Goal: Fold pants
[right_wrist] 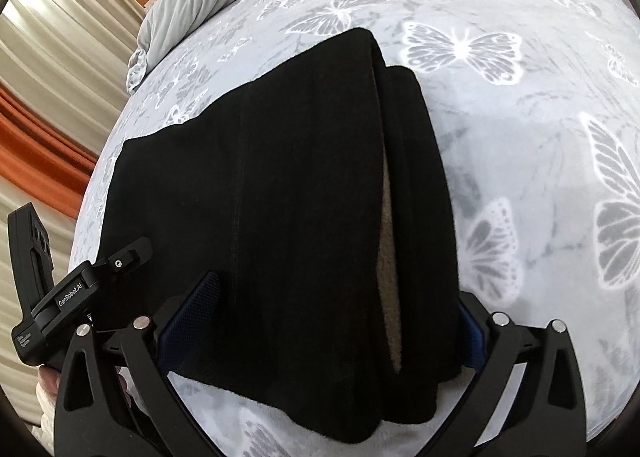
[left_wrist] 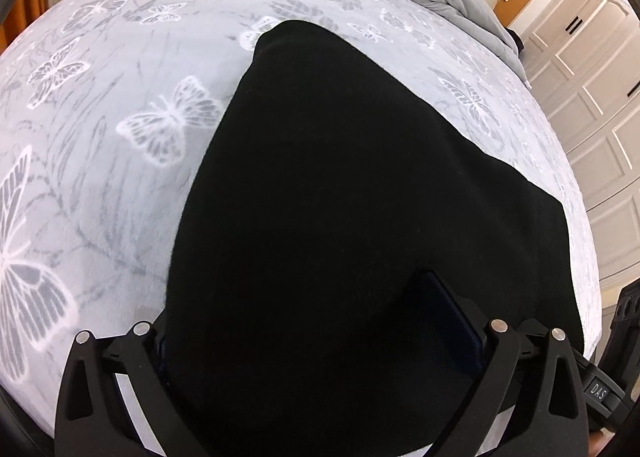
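Both tools [left_wrist: 320, 337] [right_wrist: 320, 321] spread around black pants [right_wrist: 280, 197], butterfly bedspread [left_wrist: 100, 177], white wardrobe [left_wrist: 592, 69].

Left claw [left_wrist: 320, 341] spread wide, right claw [right_wrist: 320, 333] too (side by side)

Black pants [right_wrist: 304, 193] folded flat

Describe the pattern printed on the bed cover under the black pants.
White and grey butterflies on a pale grey bed cover, clearest in the right wrist view.
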Motion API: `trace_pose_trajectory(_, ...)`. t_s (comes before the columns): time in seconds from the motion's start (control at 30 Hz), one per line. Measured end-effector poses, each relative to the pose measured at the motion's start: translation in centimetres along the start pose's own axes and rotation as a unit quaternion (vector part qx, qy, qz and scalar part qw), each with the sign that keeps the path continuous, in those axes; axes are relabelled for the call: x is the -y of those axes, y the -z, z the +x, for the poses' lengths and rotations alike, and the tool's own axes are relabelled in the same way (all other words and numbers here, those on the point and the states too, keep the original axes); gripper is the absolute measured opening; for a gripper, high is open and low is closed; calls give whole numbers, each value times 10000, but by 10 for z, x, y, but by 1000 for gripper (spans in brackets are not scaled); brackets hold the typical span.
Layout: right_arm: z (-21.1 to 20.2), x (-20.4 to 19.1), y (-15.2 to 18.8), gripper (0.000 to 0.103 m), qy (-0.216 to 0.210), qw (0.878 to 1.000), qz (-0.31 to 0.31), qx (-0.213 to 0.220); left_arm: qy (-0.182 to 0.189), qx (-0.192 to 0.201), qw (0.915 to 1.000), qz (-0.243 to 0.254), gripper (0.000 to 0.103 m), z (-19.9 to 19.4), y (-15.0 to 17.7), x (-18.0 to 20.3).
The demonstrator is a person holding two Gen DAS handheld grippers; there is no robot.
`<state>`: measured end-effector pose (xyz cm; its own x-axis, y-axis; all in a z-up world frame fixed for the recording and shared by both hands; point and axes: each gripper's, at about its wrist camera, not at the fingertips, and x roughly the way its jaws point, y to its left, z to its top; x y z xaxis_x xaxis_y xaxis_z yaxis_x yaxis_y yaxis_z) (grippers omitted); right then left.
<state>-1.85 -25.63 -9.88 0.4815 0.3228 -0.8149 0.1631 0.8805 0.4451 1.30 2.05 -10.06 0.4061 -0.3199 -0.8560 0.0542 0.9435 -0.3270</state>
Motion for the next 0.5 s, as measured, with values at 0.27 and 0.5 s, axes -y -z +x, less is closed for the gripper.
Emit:
trace_pose_trajectory(0.27,-2,9,2,98,-228,9993,113,261,130,134,9998,65,98,5,-6,-1)
trace_pose_trajectory(0.5,-15,17,16,98,-609,9977,41,310,370,128,9986,364,98,-7,9,-9)
